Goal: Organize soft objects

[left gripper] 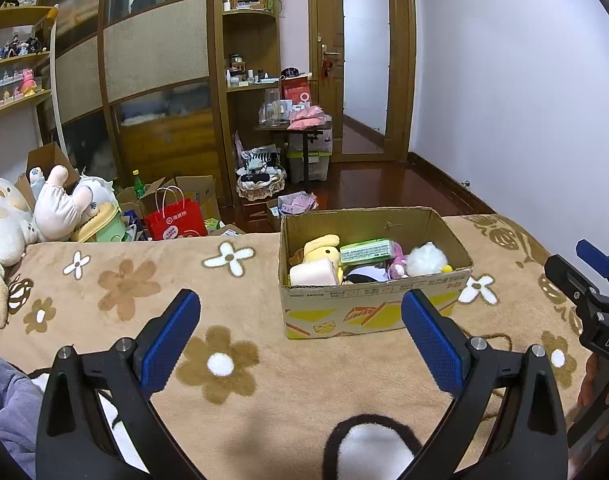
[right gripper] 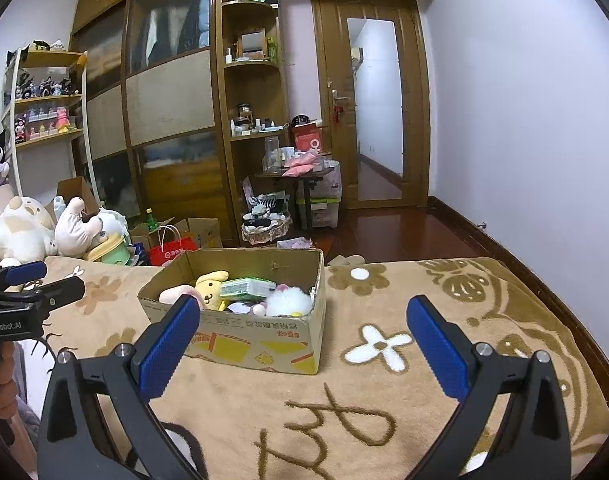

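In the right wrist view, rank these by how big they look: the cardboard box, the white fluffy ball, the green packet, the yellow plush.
1. Cardboard box, by far the largest.
2. White fluffy ball.
3. Green packet and yellow plush: too alike to rank, both partly hidden among the box's contents.

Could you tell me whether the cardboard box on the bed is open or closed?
Open: the cardboard box has no flaps over it, showing plush toys inside.

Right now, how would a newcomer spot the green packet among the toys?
On the flowered beige blanket stands an open cardboard box. Inside, the green packet lies on top, between the yellow plush and the white fluffy toy. It alone is flat, rectangular and printed, not furry.
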Available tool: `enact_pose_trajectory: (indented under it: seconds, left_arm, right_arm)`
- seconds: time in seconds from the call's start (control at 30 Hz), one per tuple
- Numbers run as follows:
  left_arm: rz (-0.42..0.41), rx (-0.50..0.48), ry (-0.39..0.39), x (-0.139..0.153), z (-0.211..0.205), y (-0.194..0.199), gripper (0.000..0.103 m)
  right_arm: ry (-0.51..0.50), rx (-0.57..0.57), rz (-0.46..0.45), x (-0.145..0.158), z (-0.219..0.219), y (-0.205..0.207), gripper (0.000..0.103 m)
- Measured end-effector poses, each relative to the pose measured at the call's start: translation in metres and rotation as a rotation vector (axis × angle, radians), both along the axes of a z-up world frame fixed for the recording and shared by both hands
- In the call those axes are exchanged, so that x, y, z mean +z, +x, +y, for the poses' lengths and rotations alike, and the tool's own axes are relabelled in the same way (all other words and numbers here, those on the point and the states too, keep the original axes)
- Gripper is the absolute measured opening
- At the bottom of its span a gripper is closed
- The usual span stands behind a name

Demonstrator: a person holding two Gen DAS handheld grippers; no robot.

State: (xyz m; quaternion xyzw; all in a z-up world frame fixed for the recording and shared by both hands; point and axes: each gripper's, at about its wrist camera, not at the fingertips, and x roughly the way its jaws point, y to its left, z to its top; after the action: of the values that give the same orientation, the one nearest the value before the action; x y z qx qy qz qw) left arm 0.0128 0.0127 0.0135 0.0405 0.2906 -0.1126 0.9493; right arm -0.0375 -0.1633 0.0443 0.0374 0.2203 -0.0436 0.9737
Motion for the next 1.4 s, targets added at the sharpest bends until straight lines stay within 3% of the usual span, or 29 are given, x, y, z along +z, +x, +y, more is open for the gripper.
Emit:
enact_pose_trajectory:
  seconds: [1.4]
  left_arm:
    - [0.006,-0.002,0.011,-0.005,0.006,-0.002,0.100]
  right_arm:
    - [-0.002,-0.002,0.027,-0.017,-0.002,0.003,0.103]
